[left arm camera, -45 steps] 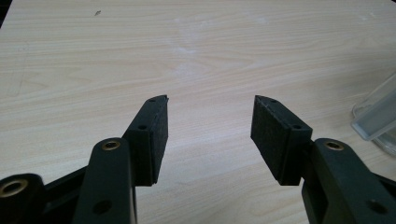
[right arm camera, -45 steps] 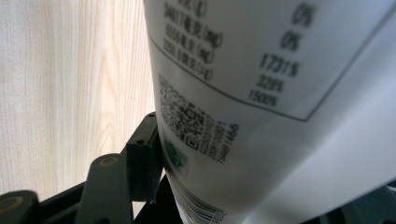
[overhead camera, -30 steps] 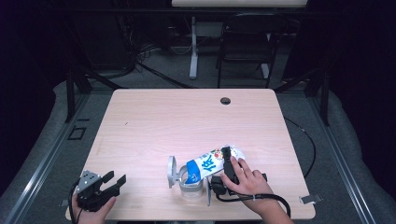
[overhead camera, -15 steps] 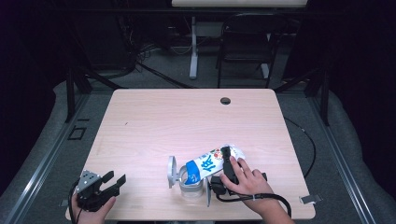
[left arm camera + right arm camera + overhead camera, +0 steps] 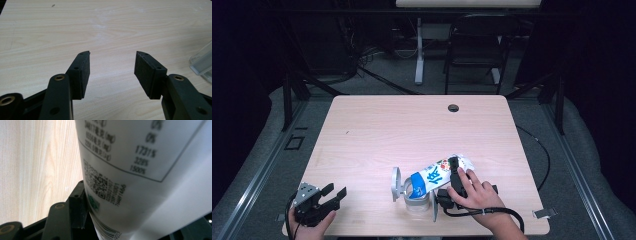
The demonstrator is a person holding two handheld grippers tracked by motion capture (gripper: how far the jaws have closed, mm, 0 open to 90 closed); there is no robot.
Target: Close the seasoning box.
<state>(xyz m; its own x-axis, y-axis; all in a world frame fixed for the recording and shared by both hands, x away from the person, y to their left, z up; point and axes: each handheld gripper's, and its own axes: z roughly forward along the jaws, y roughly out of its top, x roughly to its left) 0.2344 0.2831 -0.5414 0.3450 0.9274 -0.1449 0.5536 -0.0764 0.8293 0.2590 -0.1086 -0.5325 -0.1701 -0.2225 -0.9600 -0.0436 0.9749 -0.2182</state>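
Apparently mid-pour: the right gripper (image 5: 454, 172) jaws pinch the carton (image 5: 437, 175), tilted with its top over the clear cup (image 5: 417, 197) near the desk's (image 5: 412, 130) front edge. Left gripper (image 5: 334, 194) idles, jaws spread, empty. Righting the carton remains.

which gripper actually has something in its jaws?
The right gripper: its jaws clamp the tilted milk carton over the clear cup. The left gripper is open over bare table.

From the high view, the bench (image 5: 422, 130) is evenly lit from above while the room around it sinks into near black. Shadows are soft and short. In the right gripper view the carton (image 5: 140, 170) is too close, its print blurred, its lower side in shade.
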